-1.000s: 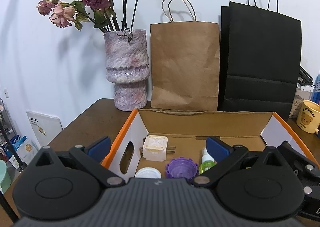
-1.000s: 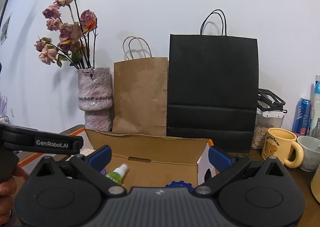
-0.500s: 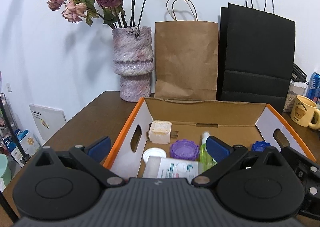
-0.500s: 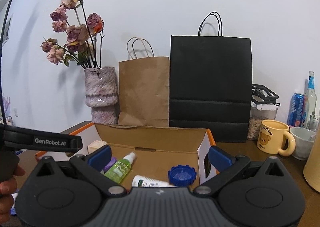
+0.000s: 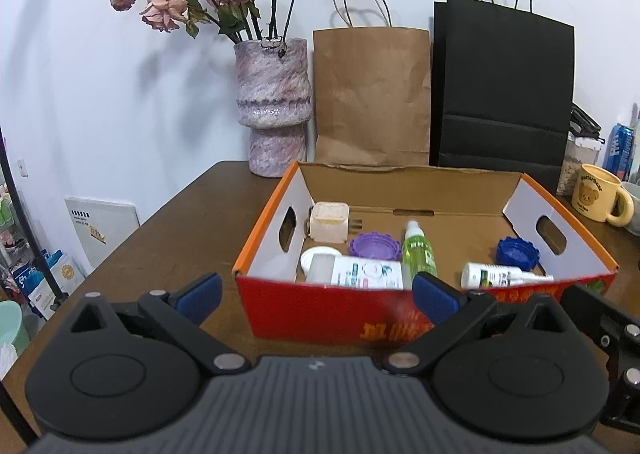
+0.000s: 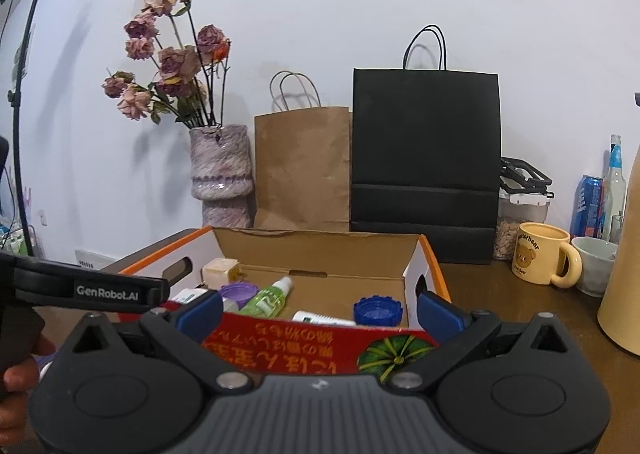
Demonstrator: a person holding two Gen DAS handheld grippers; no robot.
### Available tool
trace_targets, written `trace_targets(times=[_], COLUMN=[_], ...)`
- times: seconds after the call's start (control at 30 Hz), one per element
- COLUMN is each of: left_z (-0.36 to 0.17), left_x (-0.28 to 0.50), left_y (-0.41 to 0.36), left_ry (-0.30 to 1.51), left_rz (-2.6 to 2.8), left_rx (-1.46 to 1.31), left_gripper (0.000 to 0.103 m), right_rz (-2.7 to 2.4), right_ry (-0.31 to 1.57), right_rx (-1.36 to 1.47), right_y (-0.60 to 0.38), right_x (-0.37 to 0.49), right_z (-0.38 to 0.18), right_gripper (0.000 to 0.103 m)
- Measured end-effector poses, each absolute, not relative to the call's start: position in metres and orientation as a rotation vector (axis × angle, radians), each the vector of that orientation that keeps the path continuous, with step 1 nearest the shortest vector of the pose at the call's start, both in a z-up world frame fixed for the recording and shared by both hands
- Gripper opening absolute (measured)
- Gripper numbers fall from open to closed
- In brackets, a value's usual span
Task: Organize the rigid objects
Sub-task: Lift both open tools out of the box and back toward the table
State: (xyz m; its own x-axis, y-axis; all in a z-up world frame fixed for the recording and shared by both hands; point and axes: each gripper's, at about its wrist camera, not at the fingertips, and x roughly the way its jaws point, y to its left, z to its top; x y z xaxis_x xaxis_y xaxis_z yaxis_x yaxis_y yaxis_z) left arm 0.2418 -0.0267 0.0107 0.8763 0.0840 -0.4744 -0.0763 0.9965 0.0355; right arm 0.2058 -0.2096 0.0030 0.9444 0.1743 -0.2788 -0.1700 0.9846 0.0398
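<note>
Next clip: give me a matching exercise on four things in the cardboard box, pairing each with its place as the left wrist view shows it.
Things:
1. cream square plug adapter
2. blue ridged bottle cap
3. green spray bottle
4. white tube with green label

Places:
A. near corner, by the right wall, lying on its side
B. far left corner of the cardboard box
C. middle of the floor, nozzle toward the far wall
D. by the right wall, just beyond the tube

Pairs: 1-B, 2-D, 3-C, 4-A
</note>
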Motion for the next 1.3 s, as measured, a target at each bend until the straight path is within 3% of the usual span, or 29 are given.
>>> trace_targets(times=[1.3], left_z=[-0.030], left_x=[0.165], left_y=[0.022], left_ry=[0.660], left_rz=[0.113], left_rx=[-0.014], left_gripper=[0.103], right_rz=[0.246], right_ry=[0.490], right_rx=[-0.050], right_y=[-0.183], right_x=[0.149], right_z=[-0.032], right_gripper=[0.103])
